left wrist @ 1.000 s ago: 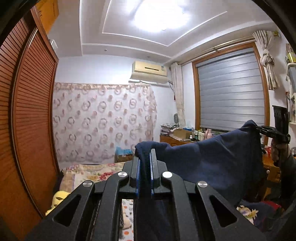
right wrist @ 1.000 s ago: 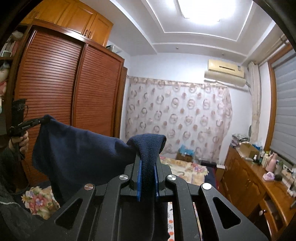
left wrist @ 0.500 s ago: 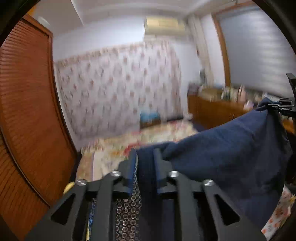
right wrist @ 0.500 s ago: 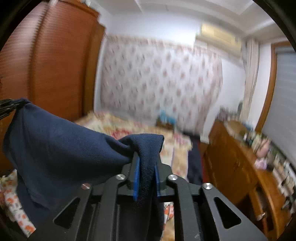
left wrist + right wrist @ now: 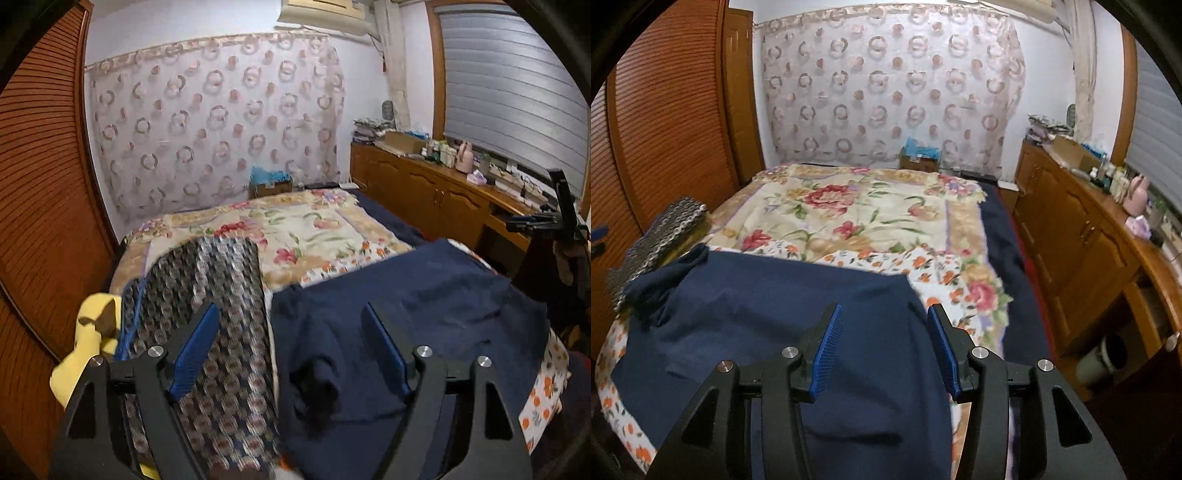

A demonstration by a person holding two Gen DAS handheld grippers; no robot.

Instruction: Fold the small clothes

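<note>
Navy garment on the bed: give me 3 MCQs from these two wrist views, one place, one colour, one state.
1. Where does the navy garment lie?
A. spread on the bed
B. on the wooden counter
C. hung on the curtain

2. What colour are the pads of the right tool?
A. red
B. blue
C. white

3. How does the left tool stand?
A. shut on the garment
B. open, holding nothing
C. shut on the yellow item

Key: 1 A, it lies flat over the floral cover. 2 B, both pads show blue. 3 B, its fingers stand wide apart above the cloth.
</note>
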